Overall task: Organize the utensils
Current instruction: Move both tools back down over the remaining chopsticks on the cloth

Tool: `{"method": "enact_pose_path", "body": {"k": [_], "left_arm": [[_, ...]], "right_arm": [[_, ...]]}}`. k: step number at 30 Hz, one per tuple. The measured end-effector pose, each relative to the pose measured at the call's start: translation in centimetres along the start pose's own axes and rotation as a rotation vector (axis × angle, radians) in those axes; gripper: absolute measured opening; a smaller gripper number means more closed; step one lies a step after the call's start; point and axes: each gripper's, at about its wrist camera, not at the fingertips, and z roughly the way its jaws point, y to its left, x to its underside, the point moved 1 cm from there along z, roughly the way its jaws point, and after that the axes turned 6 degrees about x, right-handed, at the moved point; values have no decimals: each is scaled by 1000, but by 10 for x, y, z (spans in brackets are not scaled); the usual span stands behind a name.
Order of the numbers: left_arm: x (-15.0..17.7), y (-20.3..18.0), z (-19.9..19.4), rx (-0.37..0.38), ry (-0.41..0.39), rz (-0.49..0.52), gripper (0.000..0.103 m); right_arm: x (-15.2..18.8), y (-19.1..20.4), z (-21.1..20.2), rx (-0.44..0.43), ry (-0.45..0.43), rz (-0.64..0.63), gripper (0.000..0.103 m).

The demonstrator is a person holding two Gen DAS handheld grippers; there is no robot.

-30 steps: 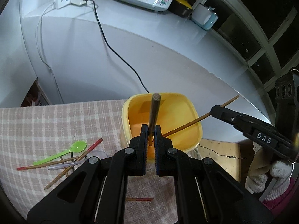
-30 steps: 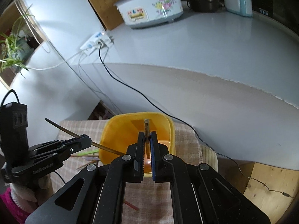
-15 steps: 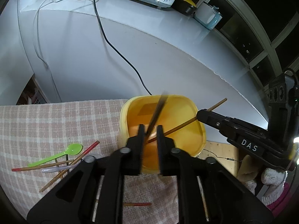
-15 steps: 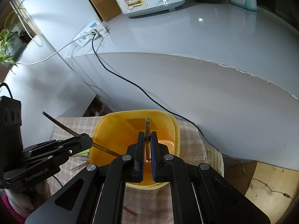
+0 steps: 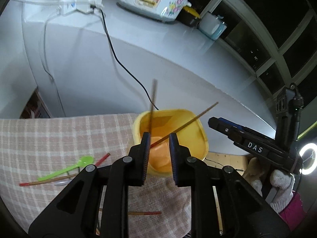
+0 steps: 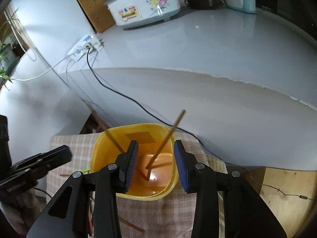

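A yellow plastic tub [image 5: 200,136] stands at the far edge of the checked cloth [image 5: 59,134]. My left gripper [image 5: 159,146] hovers over it with jaws apart. A dark chopstick [image 5: 153,97], blurred, tips free beside the left pad. A paler chopstick [image 5: 194,118] leans in the tub. In the right wrist view my right gripper [image 6: 156,156] is above the same tub [image 6: 99,154], its jaws opening. The pale chopstick [image 6: 170,132] stands loose between them, its tip on the tub floor. The blurred chopstick [image 6: 113,138] slants at the left.
A green spoon [image 5: 67,168], a clear spoon and red-tipped chopsticks [image 5: 49,180] lie on the cloth at the left. Another chopstick [image 5: 144,213] lies near the front. Behind, the white counter holds a rice cooker [image 5: 152,0], a power strip [image 5: 79,0] and a black cable [image 5: 118,59].
Both grippers were shut on chopsticks over the tub. The jaws have since parted, and both chopsticks now lean loose in the tub. The left gripper pulled back and up a little.
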Motion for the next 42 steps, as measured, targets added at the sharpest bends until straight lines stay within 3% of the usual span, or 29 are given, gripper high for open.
{"method": "enact_pose_path", "body": {"k": [10,18,26,35,42], "left_arm": [[16,47,-80,-94,-79,61,18],[49,107,-111,-189,-23,-23,18],[99,146,-109,-186,57,-167,18],[142,160,-95,-160,125,-292,18],[166,163,-85,-149,141,-385,18]], "right_arm": [[14,23,-48,4,-123,-55,36],[47,49,-61,-59,-119,-116,36],[80,90,-38,-132,26,-224,36],[123,149,22,-236,245,-465,35],[151,187,65,-249,402,-670,25]]}}
